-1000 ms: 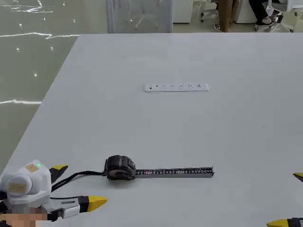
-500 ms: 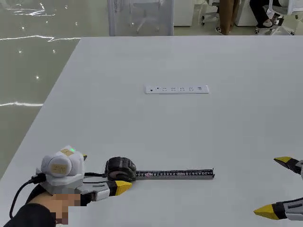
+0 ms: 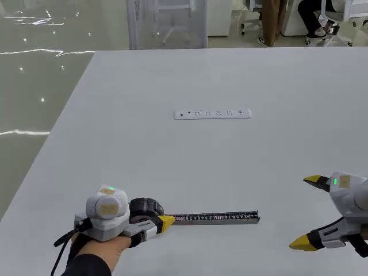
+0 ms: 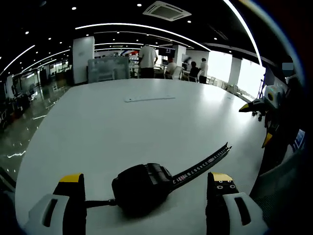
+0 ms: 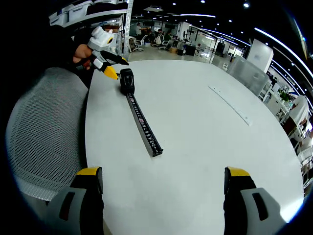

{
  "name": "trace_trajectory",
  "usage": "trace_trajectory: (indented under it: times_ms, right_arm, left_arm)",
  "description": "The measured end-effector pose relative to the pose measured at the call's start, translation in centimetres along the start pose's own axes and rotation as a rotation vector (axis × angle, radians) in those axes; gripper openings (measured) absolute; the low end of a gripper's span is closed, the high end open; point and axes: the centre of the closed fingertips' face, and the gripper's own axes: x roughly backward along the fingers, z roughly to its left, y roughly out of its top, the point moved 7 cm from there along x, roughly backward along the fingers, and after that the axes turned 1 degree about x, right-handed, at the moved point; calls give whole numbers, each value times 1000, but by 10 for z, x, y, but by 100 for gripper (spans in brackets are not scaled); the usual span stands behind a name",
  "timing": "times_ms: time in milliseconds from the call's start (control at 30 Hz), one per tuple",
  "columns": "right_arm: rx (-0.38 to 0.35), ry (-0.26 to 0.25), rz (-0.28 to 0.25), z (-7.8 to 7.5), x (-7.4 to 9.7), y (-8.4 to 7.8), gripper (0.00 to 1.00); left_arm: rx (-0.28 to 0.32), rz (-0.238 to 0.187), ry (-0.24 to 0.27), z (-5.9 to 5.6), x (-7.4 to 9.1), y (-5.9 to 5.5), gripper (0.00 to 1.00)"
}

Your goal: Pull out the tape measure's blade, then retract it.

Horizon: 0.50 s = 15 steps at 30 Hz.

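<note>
The left hand-held gripper [image 3: 154, 214] is bracketing the tape measure case [image 4: 144, 188]; retracting appears to be the step in hand.

Its jaws are standing apart, one on each side of the case, with gaps showing in the left gripper view, though whether either is brushing it is hard to tell. The blade [image 3: 215, 217] is lying pulled out along the worktop [image 3: 172, 161], pointing toward the right hand-held gripper [image 3: 306, 213], whose jaws are gaping wide on nothing, well apart from the blade's tip. With the blade already out, the next move is likely calling for clamping the case steady and freeing the blade to wind back in.
</note>
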Motion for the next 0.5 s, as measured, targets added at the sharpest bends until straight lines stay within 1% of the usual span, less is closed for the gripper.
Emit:
trace_trajectory:
  times_ms: [67, 100, 133, 200, 267, 300, 367, 400, 467, 500]
  right_arm:
    - [15, 13, 3, -3, -6, 3, 100]
    - [20, 18, 6, -5, -8, 4, 100]
    - [25, 22, 10, -7, -11, 5, 100]
    - [33, 30, 14, -8, -14, 8, 100]
    - [38, 42, 13, -11, -19, 11, 100]
    - [44, 50, 17, -13, -22, 11, 99]
    - [54, 62, 28, -12, -27, 12, 98]
    - [56, 68, 29, -15, -31, 11, 97]
    - [64, 86, 28, -14, -37, 13, 95]
    - [72, 95, 32, -13, -39, 13, 94]
  left_arm:
    - [17, -21, 30, 0, -2, -4, 100]
    - [16, -20, 36, 0, -3, -6, 100]
    - [22, -20, 53, 0, -5, -8, 100]
    - [27, -28, 67, -1, -7, -10, 100]
    - [32, -24, 71, -3, -10, -13, 100]
    - [31, -21, 69, -6, -10, -14, 100]
    - [26, -17, 63, -9, -10, -15, 100]
    - [31, -24, 65, -10, -9, -15, 100]
    - [46, -54, 68, -11, -10, -14, 100]
    - [45, -55, 67, -11, -10, -15, 100]
